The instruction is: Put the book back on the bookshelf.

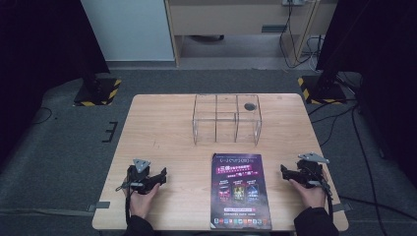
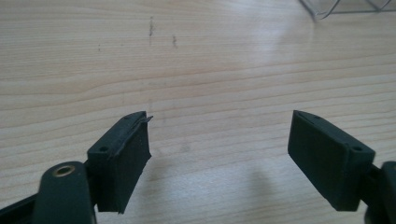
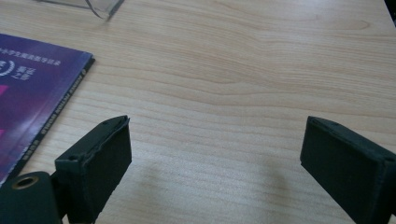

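A: Overall, what was on the table [image 1: 162, 123], counted?

B: Three item types. One purple magazine [image 1: 240, 191] lay flat at the near edge, roughly at the centre. One clear acrylic organizer [image 1: 226, 119] stood beyond the magazine, toward the far edge, apart from it. Two grippers flanked the magazine.

A: How was the organizer divided?

B: Clear walls split it into several compartments; an exact count could not be read. One dark round spot [image 1: 250, 105] showed at its far right corner.

A: Position of the left gripper [image 1: 160, 176]?

B: Left of the magazine, near the table's near edge, held by one hand [image 1: 142, 199]. It carried one grey three-cornered plate [image 1: 141, 165]. In the left gripper view its two jaws were spread wide over bare wood, with nothing between them [image 2: 219, 149].

A: And the right gripper [image 1: 286, 171]?

B: Right of the magazine, held by the other hand [image 1: 311, 192], also carrying one grey plate [image 1: 312, 158]. In the right gripper view the jaws were likewise spread wide and empty [image 3: 215, 154], with the magazine's corner [image 3: 32, 88] just to their left and a corner of the organizer [image 3: 100, 5] beyond.
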A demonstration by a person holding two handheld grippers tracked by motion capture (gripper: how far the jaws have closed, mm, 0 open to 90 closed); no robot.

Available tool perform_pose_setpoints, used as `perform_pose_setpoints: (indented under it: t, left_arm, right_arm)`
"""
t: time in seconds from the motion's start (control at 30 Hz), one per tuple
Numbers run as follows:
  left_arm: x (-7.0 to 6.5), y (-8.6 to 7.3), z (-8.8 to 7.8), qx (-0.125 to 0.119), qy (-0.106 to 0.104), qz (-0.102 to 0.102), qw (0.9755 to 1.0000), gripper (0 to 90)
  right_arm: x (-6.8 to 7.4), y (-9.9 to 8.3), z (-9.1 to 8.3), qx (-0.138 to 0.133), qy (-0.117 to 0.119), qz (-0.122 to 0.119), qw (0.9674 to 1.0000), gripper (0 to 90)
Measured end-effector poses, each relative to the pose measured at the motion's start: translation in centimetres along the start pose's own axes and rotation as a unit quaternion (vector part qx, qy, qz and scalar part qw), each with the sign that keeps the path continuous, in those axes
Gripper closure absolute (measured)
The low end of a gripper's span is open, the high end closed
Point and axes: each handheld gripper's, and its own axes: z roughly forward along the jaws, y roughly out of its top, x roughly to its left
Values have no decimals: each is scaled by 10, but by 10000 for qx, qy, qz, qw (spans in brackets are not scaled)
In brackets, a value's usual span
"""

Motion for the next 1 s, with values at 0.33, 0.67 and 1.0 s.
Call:
perform_pose_setpoints:
  t: [0.33, 0.67, 1.0]
  left_arm:
    - [-16, 4, -14, -230, -245, 50, 9994, 249]
    - [-36, 7, -21, -371, -564, 78, 9977, 277]
    - [-55, 11, -21, -341, -754, 145, 9965, 280]
  right_arm:
    - [8, -1, -18, -136, 402, 65, 9991, 66]
    - [20, 2, -28, -326, 676, 58, 9972, 81]
    - [34, 6, -35, -534, 922, 101, 9943, 131]
